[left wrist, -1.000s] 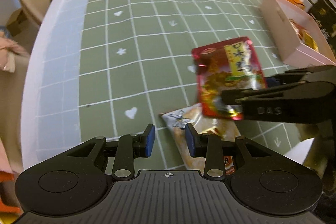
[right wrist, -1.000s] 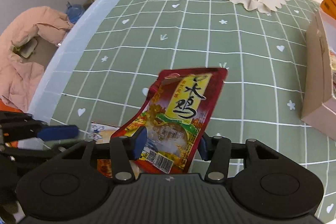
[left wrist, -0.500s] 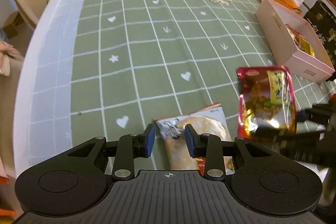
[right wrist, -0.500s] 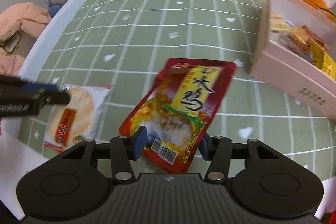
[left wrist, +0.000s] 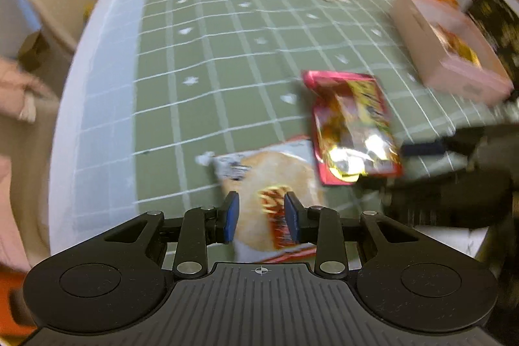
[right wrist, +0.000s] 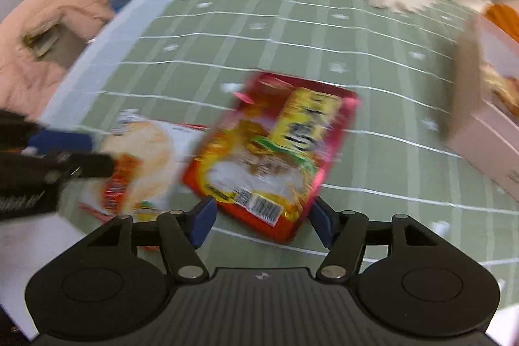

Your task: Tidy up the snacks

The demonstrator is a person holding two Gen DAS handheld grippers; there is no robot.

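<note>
Right gripper (right wrist: 262, 221) fingers apart, straddling glossy red foil pouch (right wrist: 272, 151); left gripper (left wrist: 261, 216) fingers apart over white rice-cracker packet (left wrist: 269, 184).

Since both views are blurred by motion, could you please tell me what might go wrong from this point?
1. The red packet lies between the right gripper's wide-set fingers. Whether it is gripped is unclear, so it may slip before reaching the pink box.
2. It appears to overlap the white cracker packet beneath the open left gripper, so lifting one might drag the other.
3. The grippers are close together and could collide.
</note>
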